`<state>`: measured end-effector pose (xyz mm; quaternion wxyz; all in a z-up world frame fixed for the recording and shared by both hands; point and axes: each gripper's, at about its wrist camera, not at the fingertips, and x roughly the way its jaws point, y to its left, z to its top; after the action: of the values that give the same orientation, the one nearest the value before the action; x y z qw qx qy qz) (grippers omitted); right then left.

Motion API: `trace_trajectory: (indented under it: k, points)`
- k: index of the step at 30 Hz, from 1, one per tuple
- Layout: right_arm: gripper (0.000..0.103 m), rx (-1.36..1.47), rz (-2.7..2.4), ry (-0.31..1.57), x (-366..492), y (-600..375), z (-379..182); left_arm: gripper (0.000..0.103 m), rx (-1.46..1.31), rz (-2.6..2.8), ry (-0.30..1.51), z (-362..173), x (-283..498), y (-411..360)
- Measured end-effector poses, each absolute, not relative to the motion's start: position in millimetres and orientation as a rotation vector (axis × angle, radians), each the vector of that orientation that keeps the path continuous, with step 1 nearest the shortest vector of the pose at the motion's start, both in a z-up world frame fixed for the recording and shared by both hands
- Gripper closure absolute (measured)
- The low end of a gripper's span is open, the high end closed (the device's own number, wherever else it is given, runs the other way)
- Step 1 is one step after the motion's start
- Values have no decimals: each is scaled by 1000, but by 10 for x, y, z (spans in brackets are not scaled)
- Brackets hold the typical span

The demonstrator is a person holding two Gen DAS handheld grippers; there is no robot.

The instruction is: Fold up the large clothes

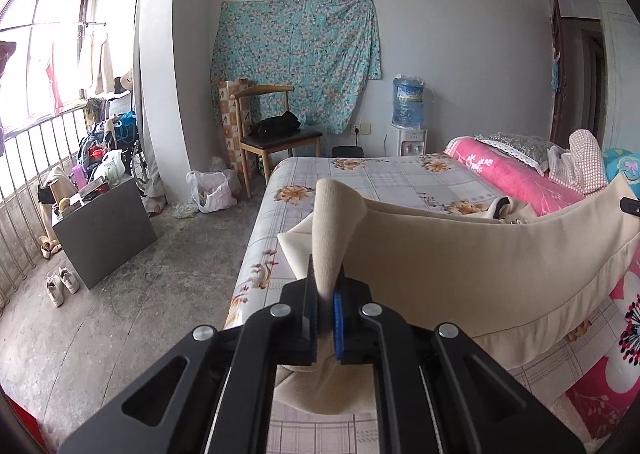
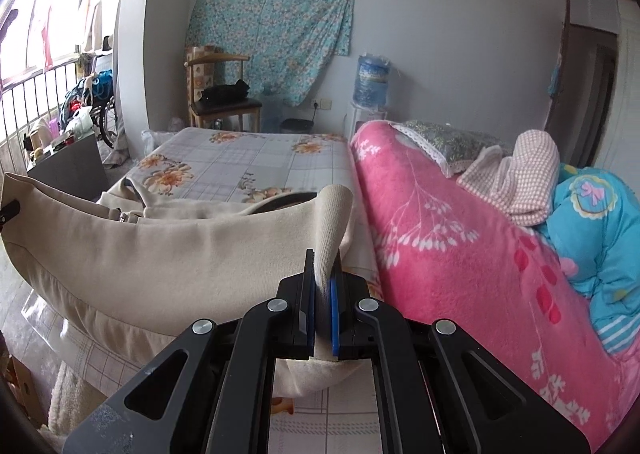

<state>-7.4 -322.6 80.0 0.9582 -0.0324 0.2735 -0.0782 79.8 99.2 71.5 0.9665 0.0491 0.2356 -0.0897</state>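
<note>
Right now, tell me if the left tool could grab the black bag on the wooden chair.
Probably not. The left tool is shut on the beige garment over the bed, and the black bag sits on the chair against the far wall, across the bed corner and open floor.

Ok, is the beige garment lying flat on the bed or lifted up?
Lifted: the left gripper and right gripper each pinch an end of the beige garment, which hangs stretched between them above the bed.

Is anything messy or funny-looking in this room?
Yes. A flowery teal sheet hangs crooked on the wall, sagging at its corners. On the floor beside the bed, a white plastic bag slumps open.
</note>
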Motion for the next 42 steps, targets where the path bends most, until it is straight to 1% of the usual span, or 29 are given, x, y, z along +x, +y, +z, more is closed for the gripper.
trace_trajectory:
  k: [7, 14, 19, 23, 24, 26, 27, 28, 29, 30, 35, 37, 38, 40, 41, 42]
  points:
    - [99, -83, -148, 517, 350, -3295, 912, 98, 113, -173, 459, 809, 1294, 925]
    - [99, -77, -107, 528, 1051, -3418, 935, 98, 140, -168, 494, 816, 1965, 835]
    - [99, -36, -65, 602, 1687, -3535, 755, 98, 115, -185, 617, 609, 2626, 843]
    - [99, 42, -26, 723, 2206, -3667, 389, 98, 47, -193, 767, 236, 3145, 893]
    - [98, 59, -21, 767, 2331, -3699, 268, 97, 34, -197, 815, 114, 3258, 898]
    - [87, 92, -38, 837, 2513, -3783, 43, 92, 43, -186, 885, -101, 3429, 898]
    - [75, 104, -52, 868, 2581, -3834, -56, 89, 46, -181, 903, -175, 3476, 912]
    - [69, 104, -68, 889, 2619, -3878, -123, 79, 43, -160, 909, -220, 3483, 938]
    - [63, 108, -83, 890, 2618, -3918, -151, 73, 33, -131, 905, -216, 3479, 982]
    - [62, 121, -89, 876, 2581, -3955, -136, 73, 12, -115, 892, -182, 3461, 1030]
    - [61, 129, 31, 785, 2371, -3811, 86, 73, -105, -253, 773, 133, 3311, 1125]
    - [61, 101, 123, 807, 2436, -3611, 67, 71, -116, -338, 820, 92, 3380, 986]
    - [61, 98, 158, 838, 2491, -3523, 12, 67, -122, -360, 874, 4, 3445, 914]
    - [61, 95, 149, 915, 2648, -3463, -158, 66, -110, -317, 980, -242, 3587, 825]
    - [64, 113, 130, 940, 2705, -3500, -236, 66, -130, -302, 999, -345, 3629, 846]
    - [71, 144, 110, 953, 2737, -3582, -284, 66, -165, -306, 985, -385, 3619, 902]
